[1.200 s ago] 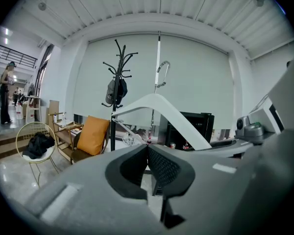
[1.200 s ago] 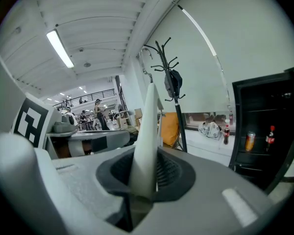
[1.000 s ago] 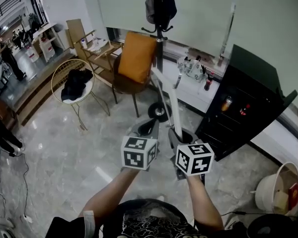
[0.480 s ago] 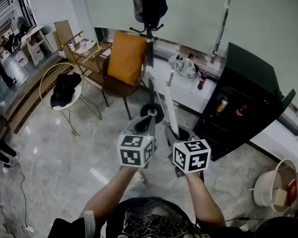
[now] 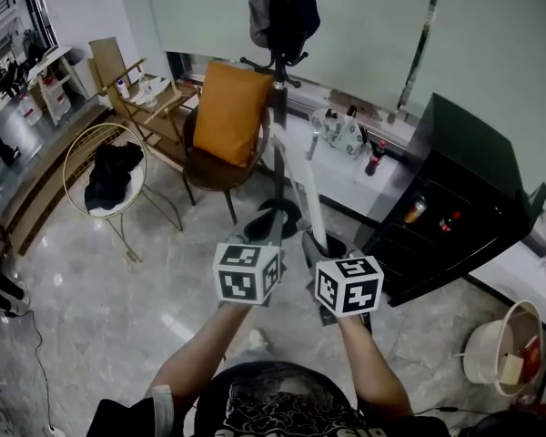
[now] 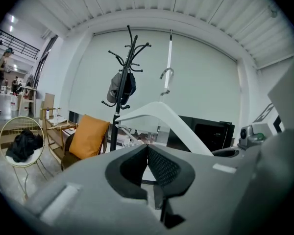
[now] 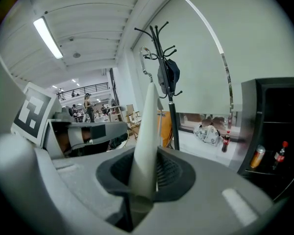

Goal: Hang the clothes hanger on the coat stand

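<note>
Nearest, the right gripper (image 5: 323,244) clamps 1 arm of the white clothes hanger (image 5: 311,194), hook uppermost. The left gripper (image 5: 262,233) beside it is closed on nothing. Beyond, the coat stand (image 5: 278,89) is well apart. The hanger is not yet hung, so approach and hooking are left.

Open indoor hall, part lounge, part work space. Polished marble floor (image 5: 91,317). Large roller blind (image 5: 364,35) over a window wall. Furnishings: coat stand (image 5: 278,107), chair with orange cushion (image 5: 229,112), round wire chair (image 5: 105,167), black cabinet (image 5: 455,198) holding bottles. Railed upper gallery (image 6: 14,45). People stand at the far desks.
</note>
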`<state>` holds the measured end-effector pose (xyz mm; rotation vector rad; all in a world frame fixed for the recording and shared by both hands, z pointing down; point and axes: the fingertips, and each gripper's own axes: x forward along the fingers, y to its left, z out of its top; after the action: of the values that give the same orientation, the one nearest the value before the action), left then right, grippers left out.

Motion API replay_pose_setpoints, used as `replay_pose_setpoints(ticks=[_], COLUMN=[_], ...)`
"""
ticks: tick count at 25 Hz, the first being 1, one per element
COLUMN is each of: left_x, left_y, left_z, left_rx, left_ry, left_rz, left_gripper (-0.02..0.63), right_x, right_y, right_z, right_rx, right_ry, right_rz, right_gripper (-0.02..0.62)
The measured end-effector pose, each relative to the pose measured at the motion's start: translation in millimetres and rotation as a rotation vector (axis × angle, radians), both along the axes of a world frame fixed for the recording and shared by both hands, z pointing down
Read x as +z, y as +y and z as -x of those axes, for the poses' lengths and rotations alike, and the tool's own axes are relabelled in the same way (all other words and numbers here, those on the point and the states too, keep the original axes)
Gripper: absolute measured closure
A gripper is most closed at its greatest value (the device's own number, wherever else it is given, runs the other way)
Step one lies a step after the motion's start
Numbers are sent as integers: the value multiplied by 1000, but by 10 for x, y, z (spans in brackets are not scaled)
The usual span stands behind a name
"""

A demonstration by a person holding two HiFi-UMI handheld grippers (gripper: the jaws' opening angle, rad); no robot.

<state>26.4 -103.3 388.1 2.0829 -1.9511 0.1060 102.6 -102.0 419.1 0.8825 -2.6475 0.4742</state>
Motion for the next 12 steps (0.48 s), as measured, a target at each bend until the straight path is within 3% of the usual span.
replay_pose_setpoints(ticks=[12], left_x=[37], left_y=[-472], left_z=[621], left_rx=[61], left_ry=[26], left_rz=[8], left_gripper=[600], right_x=[77], right_y=[-471], right_z=[550], right_rx=[86], right_ry=[42], right_rz=[13], right_gripper=[526])
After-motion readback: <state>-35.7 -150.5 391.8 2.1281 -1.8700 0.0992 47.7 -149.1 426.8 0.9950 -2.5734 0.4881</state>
